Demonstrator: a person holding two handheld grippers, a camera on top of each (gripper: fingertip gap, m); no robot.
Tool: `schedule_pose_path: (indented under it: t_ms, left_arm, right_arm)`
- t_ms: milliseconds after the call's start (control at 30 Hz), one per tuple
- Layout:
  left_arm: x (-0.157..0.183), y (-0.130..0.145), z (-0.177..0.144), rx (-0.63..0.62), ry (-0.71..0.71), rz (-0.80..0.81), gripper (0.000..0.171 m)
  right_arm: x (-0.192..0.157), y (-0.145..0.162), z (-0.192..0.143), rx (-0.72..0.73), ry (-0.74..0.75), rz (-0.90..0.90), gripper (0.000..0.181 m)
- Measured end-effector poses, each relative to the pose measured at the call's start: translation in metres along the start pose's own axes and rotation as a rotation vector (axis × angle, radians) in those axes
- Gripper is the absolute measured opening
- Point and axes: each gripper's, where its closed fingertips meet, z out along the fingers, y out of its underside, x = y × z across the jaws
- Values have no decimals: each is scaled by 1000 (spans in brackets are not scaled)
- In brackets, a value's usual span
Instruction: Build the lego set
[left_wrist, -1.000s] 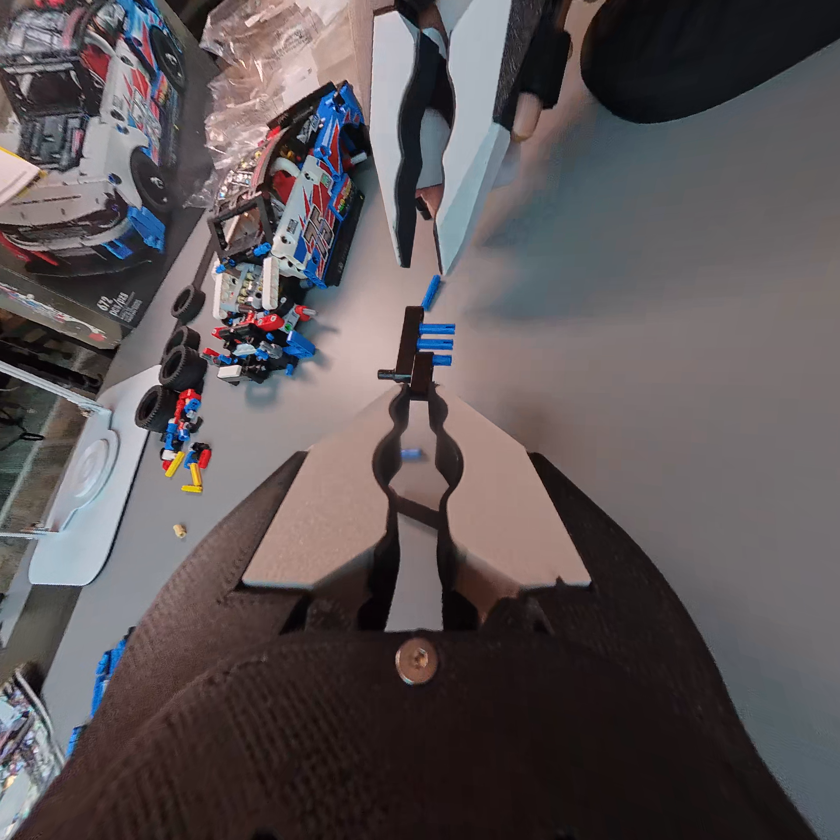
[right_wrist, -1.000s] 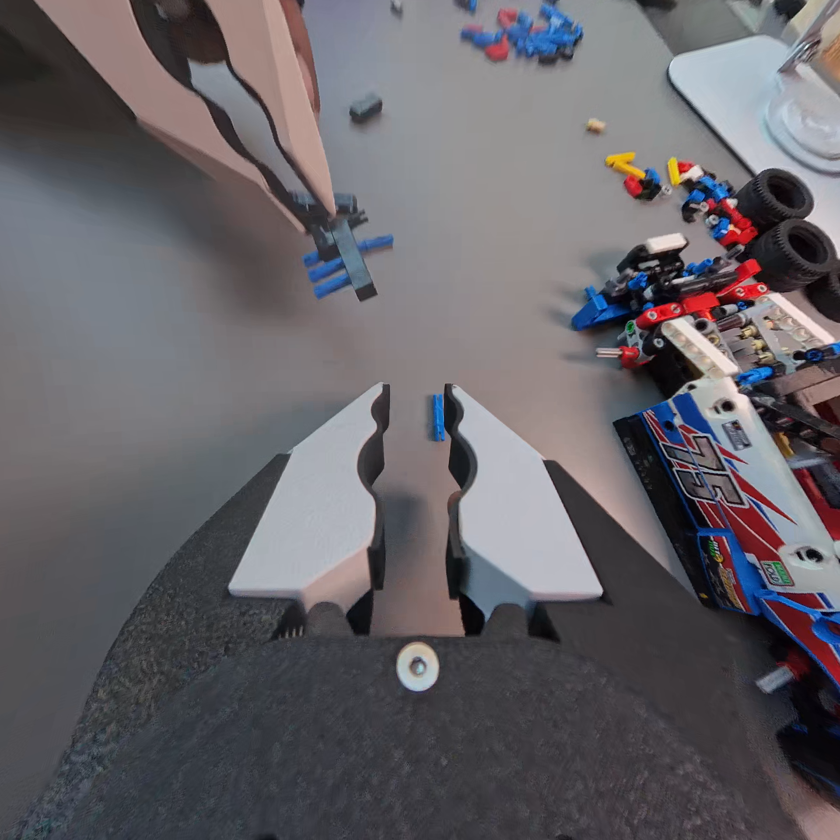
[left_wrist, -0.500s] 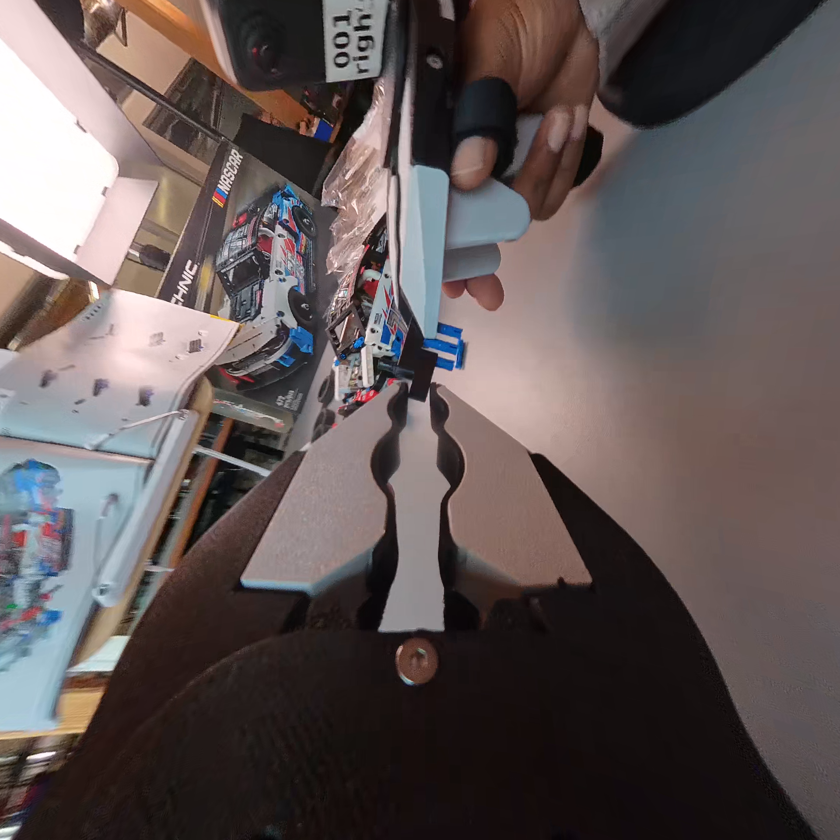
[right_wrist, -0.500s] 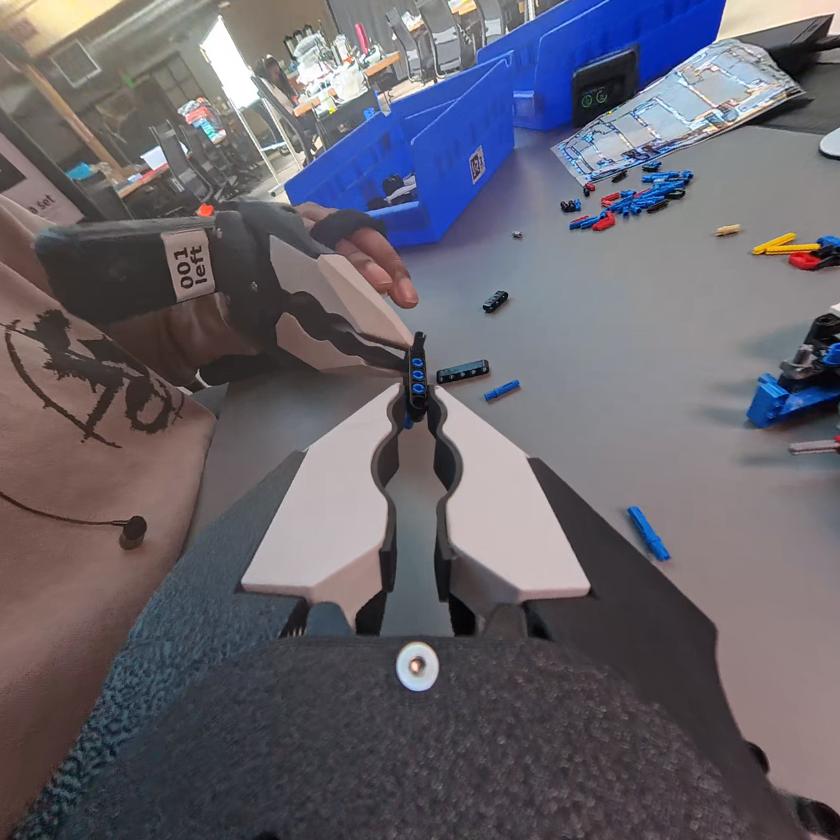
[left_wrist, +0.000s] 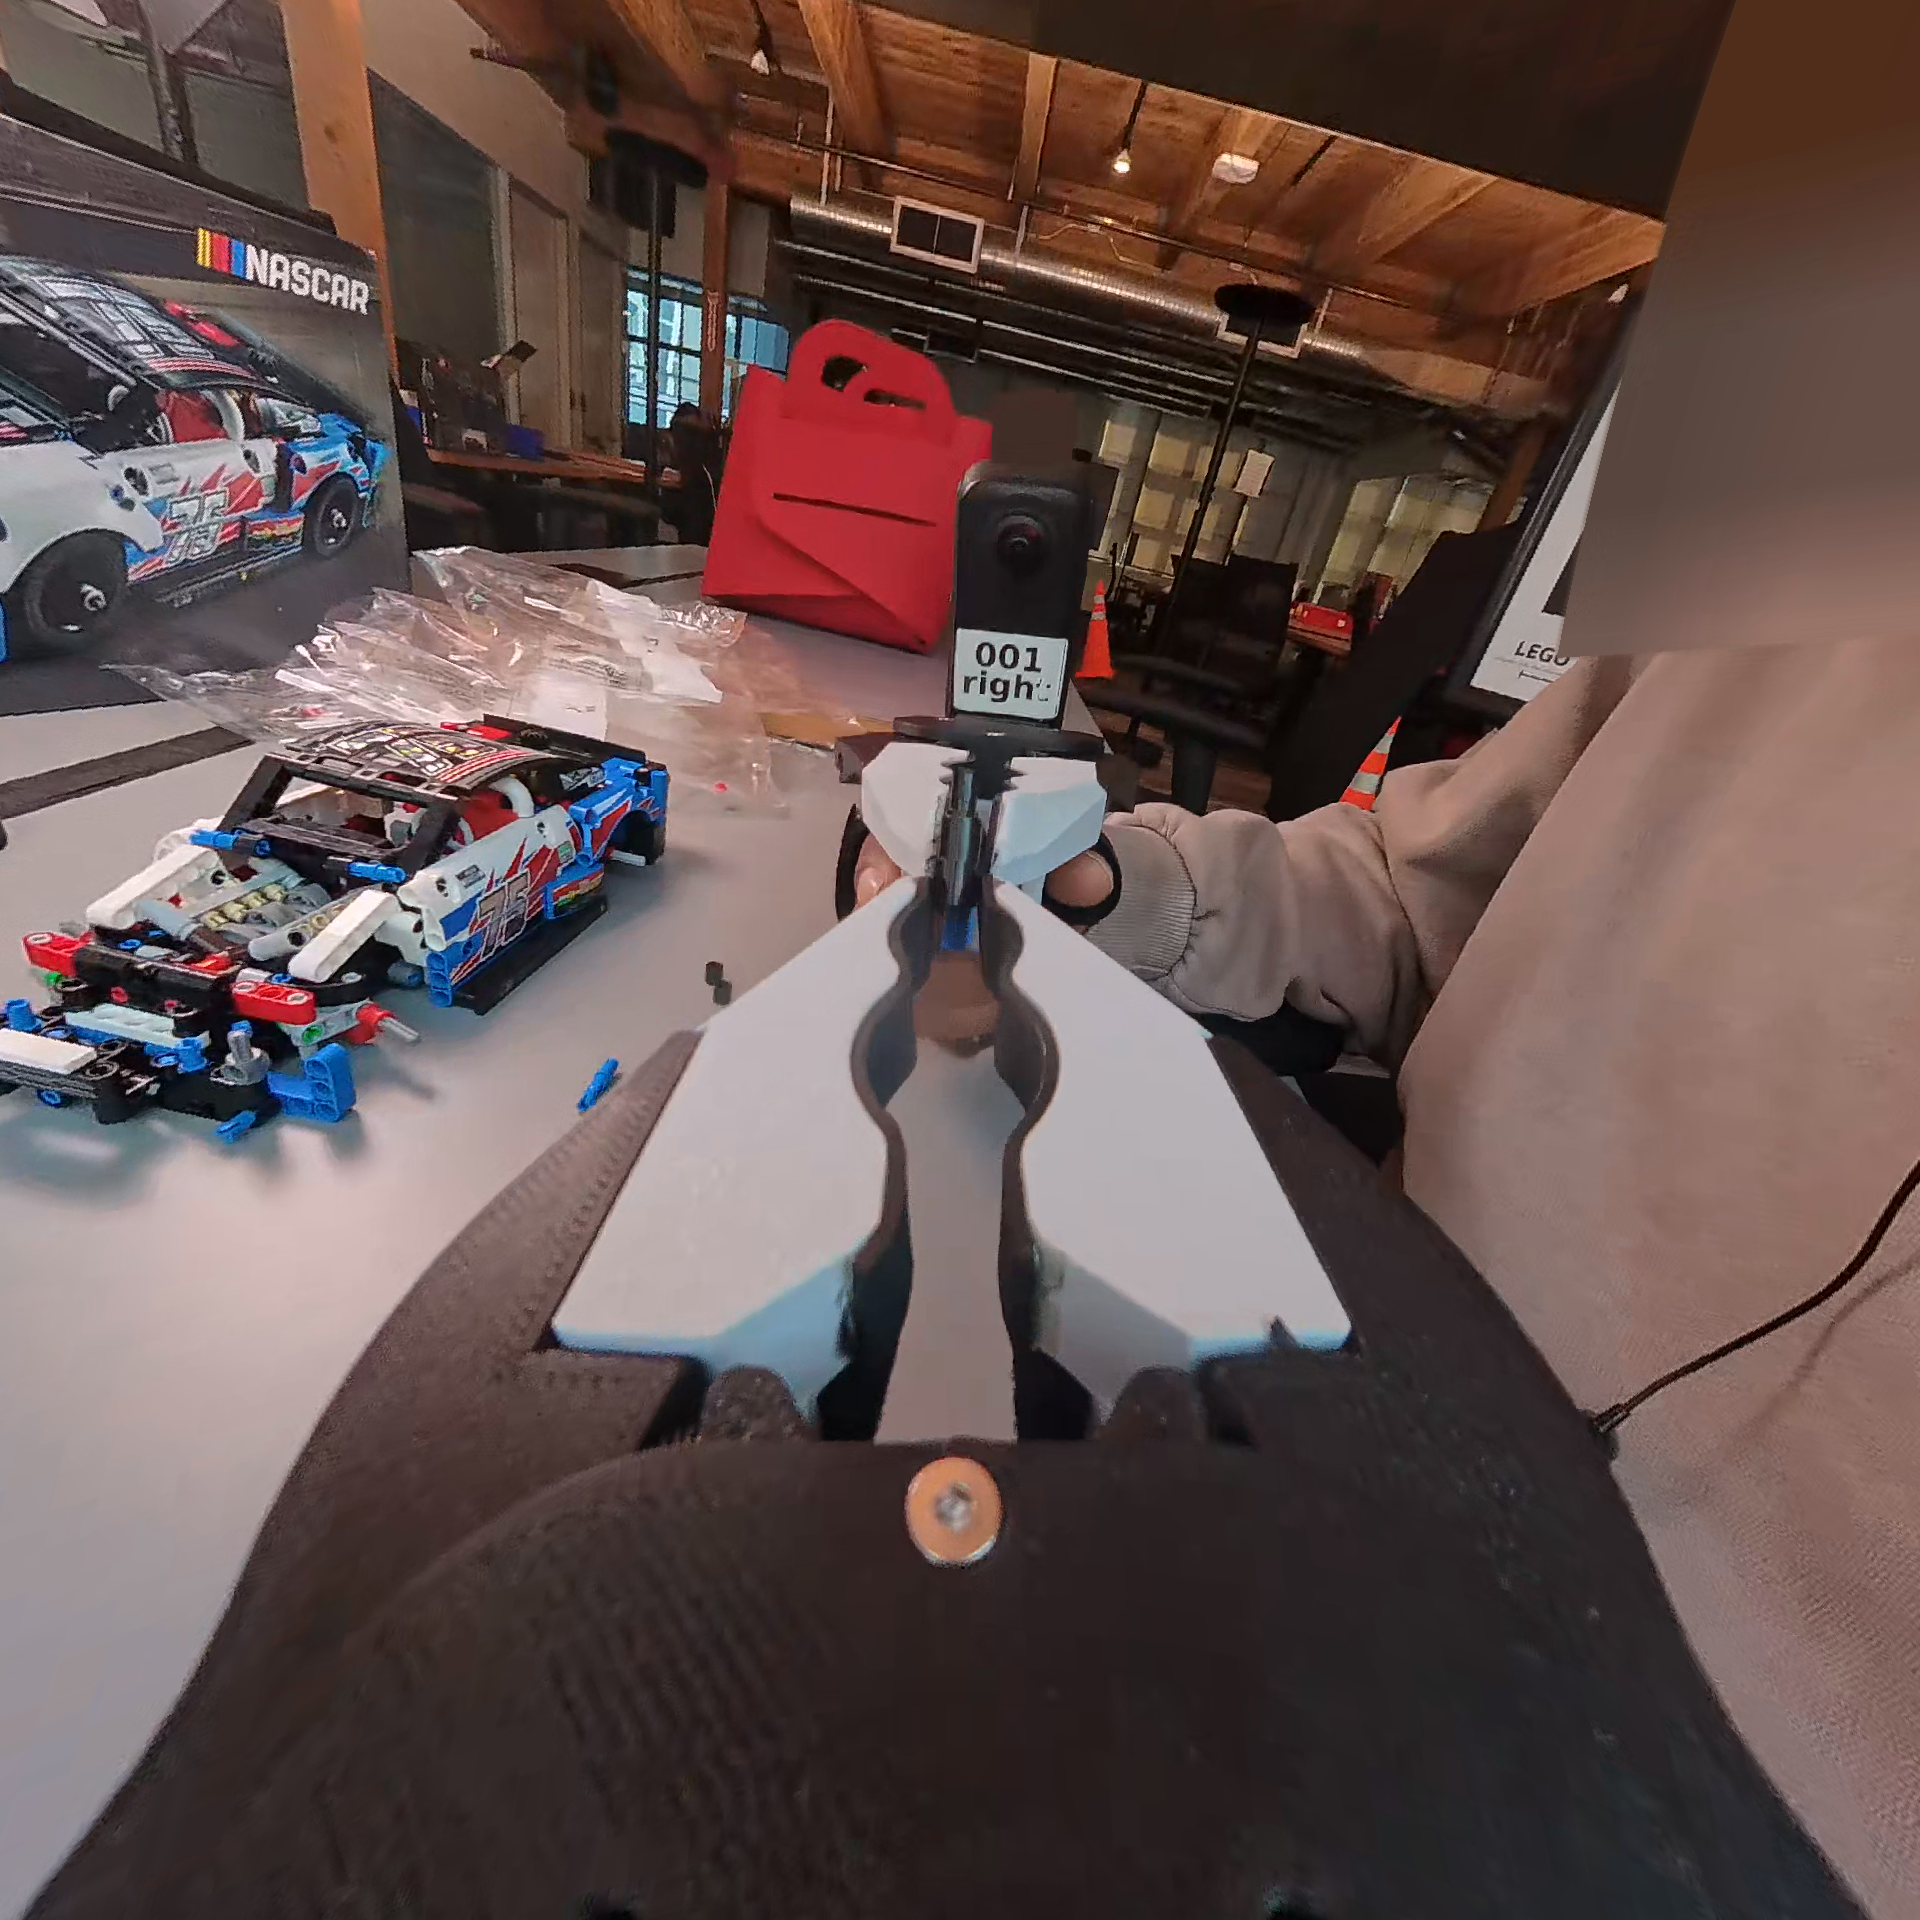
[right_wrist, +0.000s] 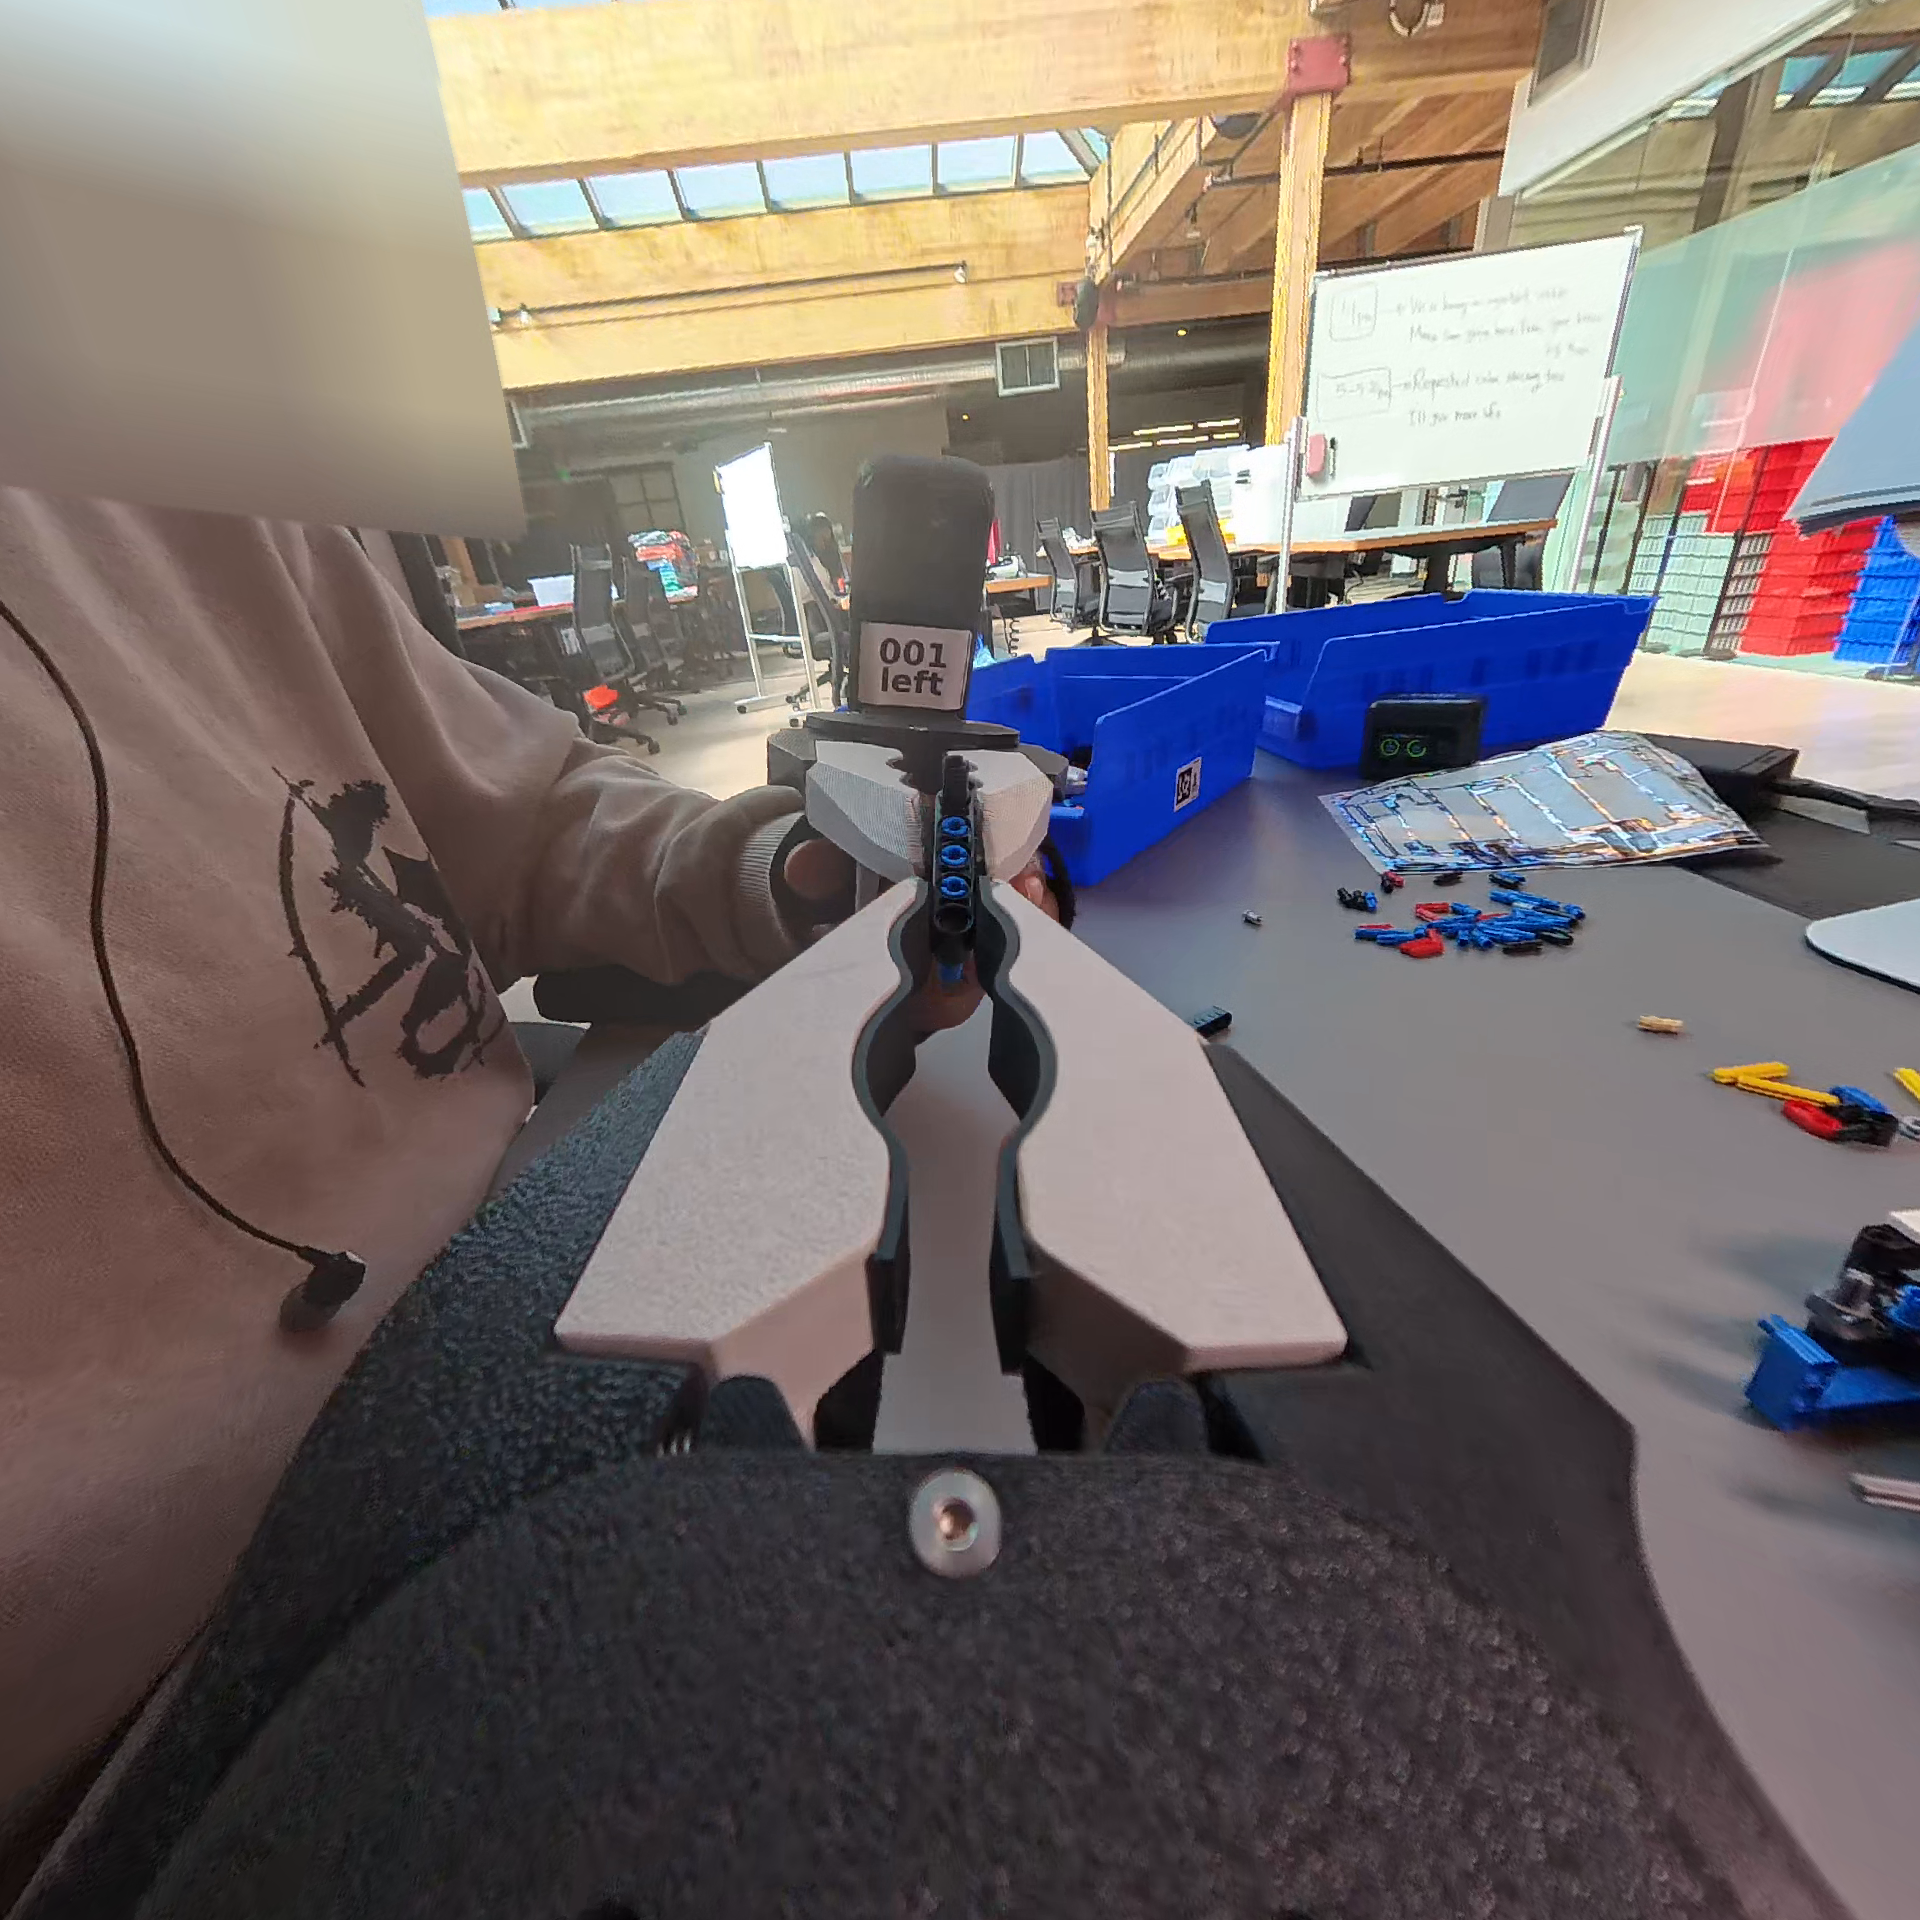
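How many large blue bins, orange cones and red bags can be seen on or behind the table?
Large blue bins: 2
Orange cones: 2
Red bag: 1
Total: 5

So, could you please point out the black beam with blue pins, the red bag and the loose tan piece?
black beam with blue pins (right_wrist: 953, 868): right wrist view, on its pinned face.
red bag (left_wrist: 842, 509): left wrist view, front panel.
loose tan piece (right_wrist: 1659, 1024): right wrist view, its middle.

Grey table (left_wrist: 187, 1299) carries, left of the left tool: partly built race car model (left_wrist: 343, 883), clear plastic bags (left_wrist: 499, 644); right of the right tool: loose bricks (right_wrist: 1475, 925), blue bins (right_wrist: 1143, 748).
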Motion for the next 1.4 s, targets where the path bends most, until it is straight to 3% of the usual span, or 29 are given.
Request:
schedule_pose_path:
  t_ms: [400,1167,1400]
  left_arm:
    - [-3,6,-3,-9,42,-82,6]
    - [-8,-2,-7,46,37,-125,8]
    - [-9,2,-8,-5,36,-108,5]
  right_arm:
    - [1,21,2,-144,21,-35,5]
    - [6,19,5,-108,29,33,5]
    - [4,23,6,-131,14,47,5]
